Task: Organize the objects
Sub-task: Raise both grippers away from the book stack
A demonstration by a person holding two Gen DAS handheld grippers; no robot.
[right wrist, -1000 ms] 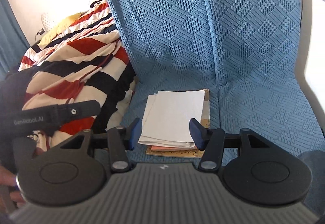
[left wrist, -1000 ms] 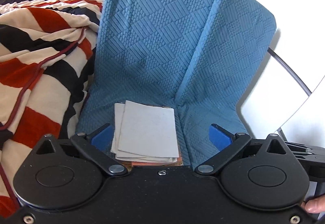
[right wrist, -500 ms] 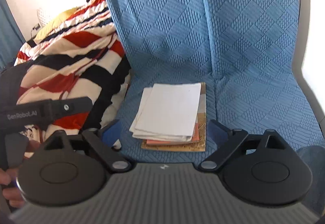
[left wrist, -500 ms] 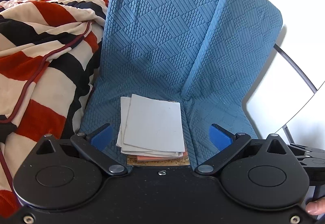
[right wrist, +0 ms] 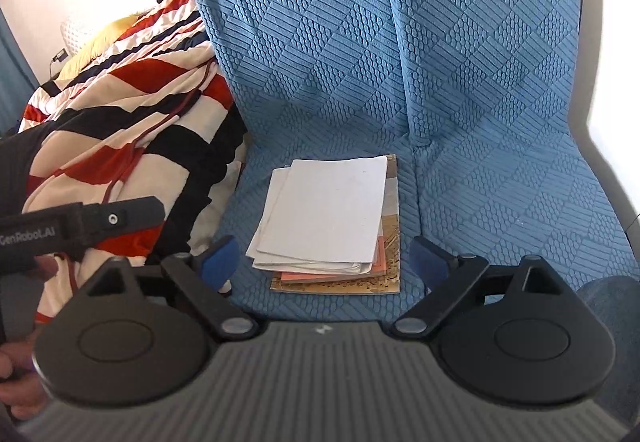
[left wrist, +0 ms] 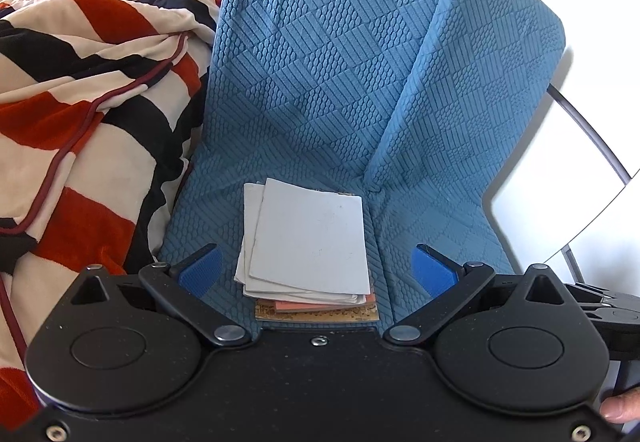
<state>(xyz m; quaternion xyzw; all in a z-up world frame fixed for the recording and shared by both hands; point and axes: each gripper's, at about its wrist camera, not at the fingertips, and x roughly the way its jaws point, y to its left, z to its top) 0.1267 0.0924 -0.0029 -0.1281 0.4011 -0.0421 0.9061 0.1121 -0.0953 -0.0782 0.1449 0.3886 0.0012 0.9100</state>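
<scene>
A stack of white papers [left wrist: 308,242] [right wrist: 324,213] lies on thin booklets, one salmon [right wrist: 372,262] and one tan patterned [right wrist: 394,217], on the seat of a blue quilted chair [left wrist: 320,81] [right wrist: 500,181]. My left gripper [left wrist: 316,272] hovers just short of the stack, open, its blue pads spread wider than the papers and touching nothing. In the right wrist view my right gripper [right wrist: 328,262] is also open wide in front of the stack's near edge, nothing between its pads. The left gripper's black body [right wrist: 80,222] shows at the left of that view.
A red, black and cream striped blanket [left wrist: 88,113] [right wrist: 132,121] is heaped against the chair's left side. A dark metal tube [left wrist: 588,129] runs past the chair's right side by a bright white surface. A person's fingers [right wrist: 16,382] hold the left gripper's handle.
My right gripper's jaws have spread from half shut to wide open and drawn back a little from the papers. The left gripper has stayed open and nearly in place.
</scene>
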